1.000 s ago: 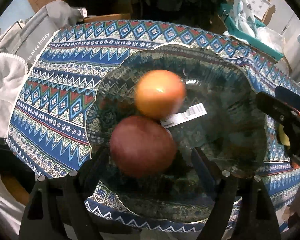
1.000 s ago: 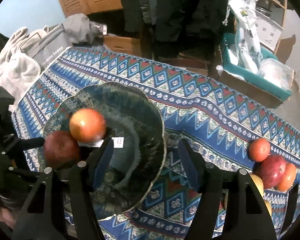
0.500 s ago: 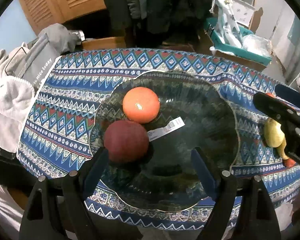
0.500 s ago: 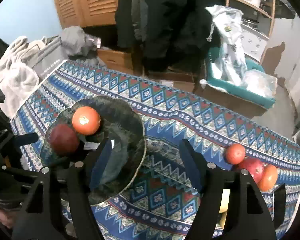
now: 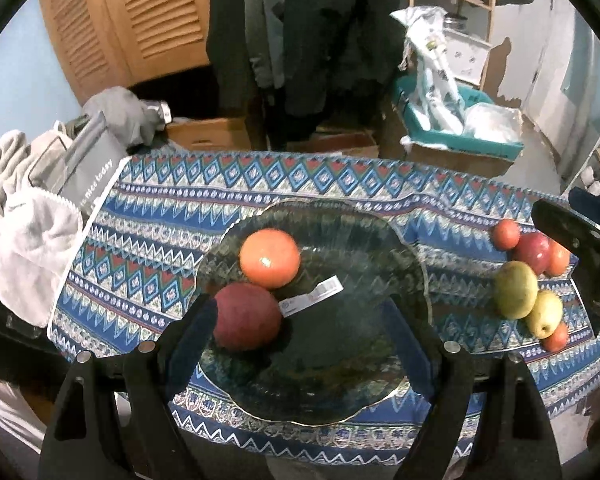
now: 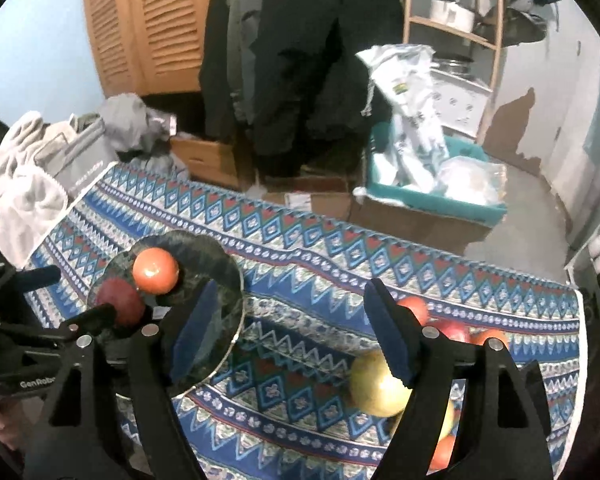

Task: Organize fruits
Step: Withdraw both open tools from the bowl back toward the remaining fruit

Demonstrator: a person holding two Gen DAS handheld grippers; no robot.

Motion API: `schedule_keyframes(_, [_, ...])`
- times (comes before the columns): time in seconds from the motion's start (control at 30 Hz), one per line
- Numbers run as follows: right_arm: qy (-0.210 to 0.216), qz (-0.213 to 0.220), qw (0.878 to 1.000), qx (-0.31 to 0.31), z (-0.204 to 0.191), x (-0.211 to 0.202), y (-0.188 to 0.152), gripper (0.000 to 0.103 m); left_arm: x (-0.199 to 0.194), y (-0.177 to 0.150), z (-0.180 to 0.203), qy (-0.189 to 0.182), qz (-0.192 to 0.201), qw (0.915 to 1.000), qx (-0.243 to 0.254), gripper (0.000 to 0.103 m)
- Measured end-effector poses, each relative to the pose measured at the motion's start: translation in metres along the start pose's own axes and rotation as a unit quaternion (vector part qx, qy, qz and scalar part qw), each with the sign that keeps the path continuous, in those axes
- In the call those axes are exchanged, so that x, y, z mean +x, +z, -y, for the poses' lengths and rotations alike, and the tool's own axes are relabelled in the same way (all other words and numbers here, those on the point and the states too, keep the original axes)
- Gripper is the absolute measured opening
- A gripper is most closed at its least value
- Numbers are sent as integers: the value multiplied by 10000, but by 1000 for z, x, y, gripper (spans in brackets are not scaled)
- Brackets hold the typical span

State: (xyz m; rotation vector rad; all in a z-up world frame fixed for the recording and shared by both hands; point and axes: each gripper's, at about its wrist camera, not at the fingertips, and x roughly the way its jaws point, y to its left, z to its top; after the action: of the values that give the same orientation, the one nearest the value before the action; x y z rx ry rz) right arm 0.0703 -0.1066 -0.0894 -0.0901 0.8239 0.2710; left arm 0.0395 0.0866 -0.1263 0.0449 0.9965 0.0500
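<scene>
Looking along the left gripper (image 5: pixel 300 332) in the left wrist view, its jaws stood wide apart and held nothing, hanging above the near half of the glass plate (image 5: pixel 404 248), which lay on the patterned cloth (image 5: pixel 148 248); on the plate sat an orange fruit (image 5: pixel 269 258) and, touching it on the near side, a dark red apple (image 5: pixel 247 317), with a white sticker (image 5: pixel 312 295) lying flat beside both, while the loose fruit pile (image 5: pixel 528 276) waited well apart at the cloth's right end, so the step in hand seemed to be fetching the next piece, best done by leaving this hand clear of the plate's rim and the two fruits already set. The sticker carried a barcode and a small round mark, too small to read, and the grey bag (image 5: pixel 88 176) at the left showed pale lettering that read roughly as "nice today". In the right wrist view the right gripper (image 6: pixel 284 332) was opening with nothing between its jaws, only cloth showing in the gap, and the yellow-green fruit (image 6: pixel 374 384) lay just behind its right finger; a good pick would centre the jaws over one round fruit, come down around its widest part and close gently so the neighbours did not roll. The other gripper's body at the lower left bore white letters starting "GenRobo", cut off at the edge
</scene>
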Motion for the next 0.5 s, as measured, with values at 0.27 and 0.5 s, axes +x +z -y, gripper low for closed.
schedule_keyframes(0.27, [-371,253,9989,161,29,-32,-3,83,-19,5,21,-107,196,9996,151,86])
schedule_keyframes(0.5, [-752,431,9961,150,52,-53,-12,87,-32,12,45,-212,316,9989,275,86])
